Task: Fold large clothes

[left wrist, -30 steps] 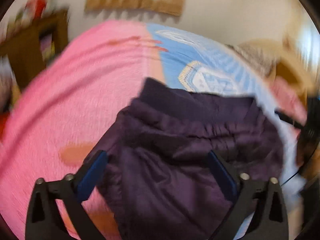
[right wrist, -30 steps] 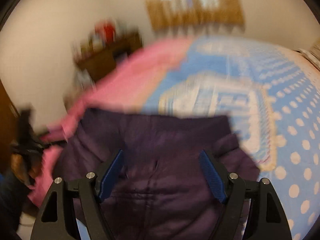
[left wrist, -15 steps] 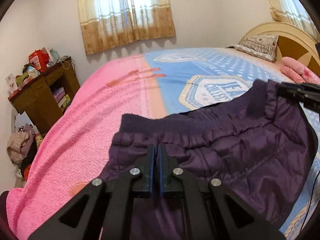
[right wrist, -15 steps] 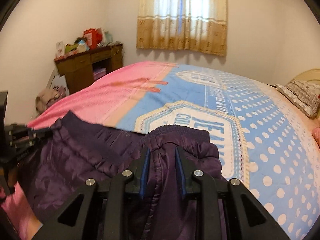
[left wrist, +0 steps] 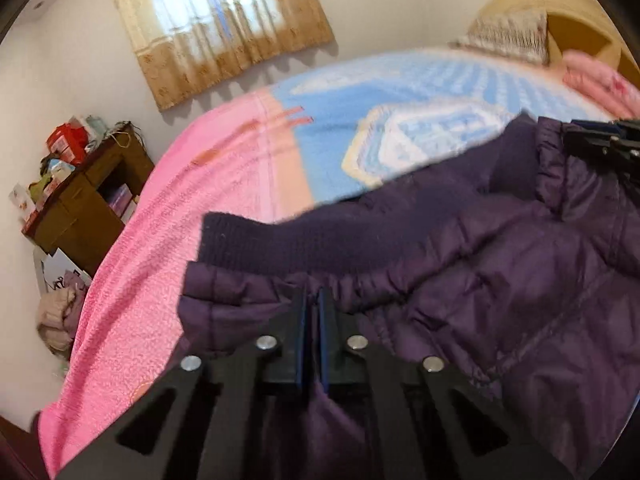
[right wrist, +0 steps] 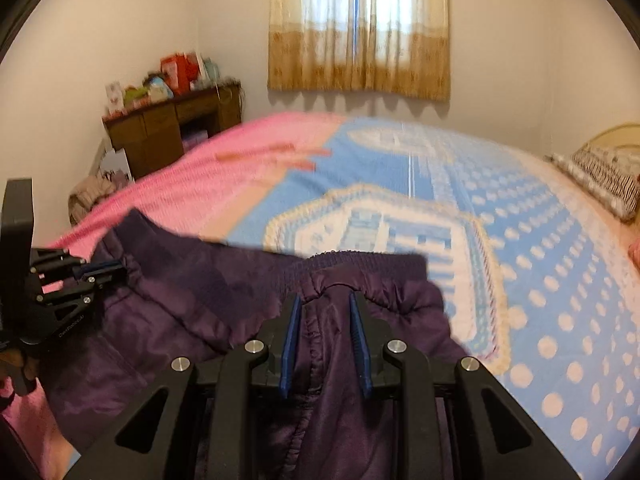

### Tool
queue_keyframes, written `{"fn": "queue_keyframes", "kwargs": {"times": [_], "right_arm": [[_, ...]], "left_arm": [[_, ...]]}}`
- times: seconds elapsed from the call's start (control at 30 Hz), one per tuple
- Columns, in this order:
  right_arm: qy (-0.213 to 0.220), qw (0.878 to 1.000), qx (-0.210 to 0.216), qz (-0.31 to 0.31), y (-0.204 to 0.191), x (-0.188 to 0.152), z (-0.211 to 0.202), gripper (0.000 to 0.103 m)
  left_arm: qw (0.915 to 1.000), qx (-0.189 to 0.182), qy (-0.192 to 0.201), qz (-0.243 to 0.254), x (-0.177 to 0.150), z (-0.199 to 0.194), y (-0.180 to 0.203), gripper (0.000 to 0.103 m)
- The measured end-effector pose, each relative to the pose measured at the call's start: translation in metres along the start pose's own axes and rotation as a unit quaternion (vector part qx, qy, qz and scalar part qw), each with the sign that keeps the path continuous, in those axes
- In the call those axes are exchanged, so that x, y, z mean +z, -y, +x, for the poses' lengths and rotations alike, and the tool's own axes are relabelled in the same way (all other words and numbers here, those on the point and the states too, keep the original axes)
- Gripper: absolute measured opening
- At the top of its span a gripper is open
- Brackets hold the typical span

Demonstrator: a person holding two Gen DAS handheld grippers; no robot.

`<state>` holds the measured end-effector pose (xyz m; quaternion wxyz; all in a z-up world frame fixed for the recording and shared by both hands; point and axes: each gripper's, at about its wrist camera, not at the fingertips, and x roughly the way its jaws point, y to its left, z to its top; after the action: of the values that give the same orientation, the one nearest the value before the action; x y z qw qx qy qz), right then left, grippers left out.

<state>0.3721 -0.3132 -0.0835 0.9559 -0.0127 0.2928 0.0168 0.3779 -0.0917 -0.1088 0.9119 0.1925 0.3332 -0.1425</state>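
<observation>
A dark purple padded garment [left wrist: 500,280] with a ribbed knit band hangs between my two grippers above the bed. My left gripper [left wrist: 313,300] is shut on the gathered edge just below the band near its left corner. My right gripper [right wrist: 325,308] is shut on a thick bunch of the same garment [right wrist: 200,292] at its right corner. Each gripper shows in the other's view: the right one at the right edge [left wrist: 600,144], the left one at the left edge [right wrist: 92,276].
The bed carries a pink and blue blanket [right wrist: 400,184] with white dots. Pillows [right wrist: 600,180] lie at the headboard on the right. A wooden desk [right wrist: 168,128] with clutter stands by the far wall, with a clothes pile [left wrist: 56,312] on the floor. A curtained window [right wrist: 356,28] is behind.
Both grippers went from wide open to shut on the garment's band edge. The garment has since been lifted off the bed and stretched between them.
</observation>
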Motion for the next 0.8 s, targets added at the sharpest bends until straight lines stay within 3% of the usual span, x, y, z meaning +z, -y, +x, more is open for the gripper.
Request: {"fn": "queue_keyframes", "kwargs": {"times": [0.1,0.4,0.57,0.67,0.8], "right_arm": [[0.026,1.000,0.003,0.006,0.000,0.009,-0.013,0.025],[0.061,0.998,-0.018,0.022,0.007,0.020,-0.018,0.025],[0.011,0.999,-0.041,0.028,0.016,0.013,0.025,0.025],[-0.036,0.998,-0.047,0.026,0.019,-0.011,0.056,0.025],[-0.057,0.997,-0.041,0.025,0.020,-0.030,0.066,0.026]], "left_arm": [[0.9990,0.005,0.024,-0.036,0.002,-0.015,-0.013,0.004],[0.9960,0.028,0.044,-0.072,0.021,-0.011,-0.022,0.003],[0.9958,0.069,0.027,-0.053,0.026,0.024,-0.013,0.003],[0.9954,0.078,0.011,-0.054,0.016,0.046,-0.010,0.003],[0.9954,0.075,0.017,-0.057,0.007,0.050,-0.005,0.003]]}}
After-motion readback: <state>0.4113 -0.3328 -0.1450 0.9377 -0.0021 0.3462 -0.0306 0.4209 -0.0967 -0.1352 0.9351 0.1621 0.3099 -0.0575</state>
